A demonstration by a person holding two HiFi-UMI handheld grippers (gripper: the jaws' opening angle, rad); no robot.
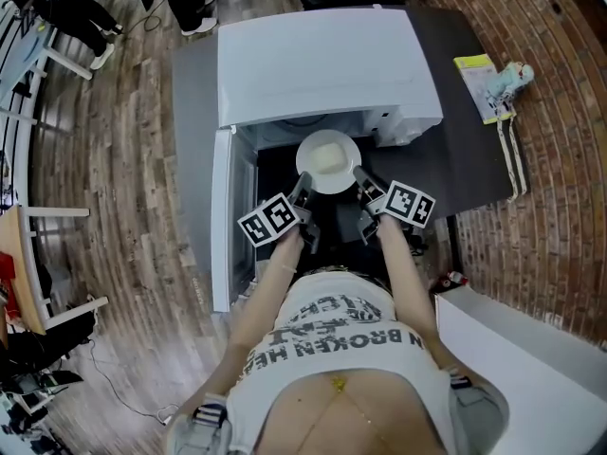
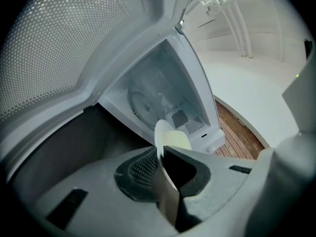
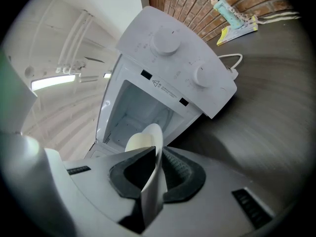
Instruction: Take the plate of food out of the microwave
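Withdrawal step: plate of food held at the open mouth of the microwave, left gripper jaws clamped on its left rim, right gripper jaws on its right; next move likely needs a level pull nearward, clear of the cavity.

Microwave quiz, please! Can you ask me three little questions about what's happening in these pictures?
1. True or false: the microwave has its door open.
2. What are the left tool and the right tool both gripping? A) a cup B) the plate of food C) a spoon
3. How many round knobs are on the microwave's front panel?
Key: 1 true; 2 B; 3 two.
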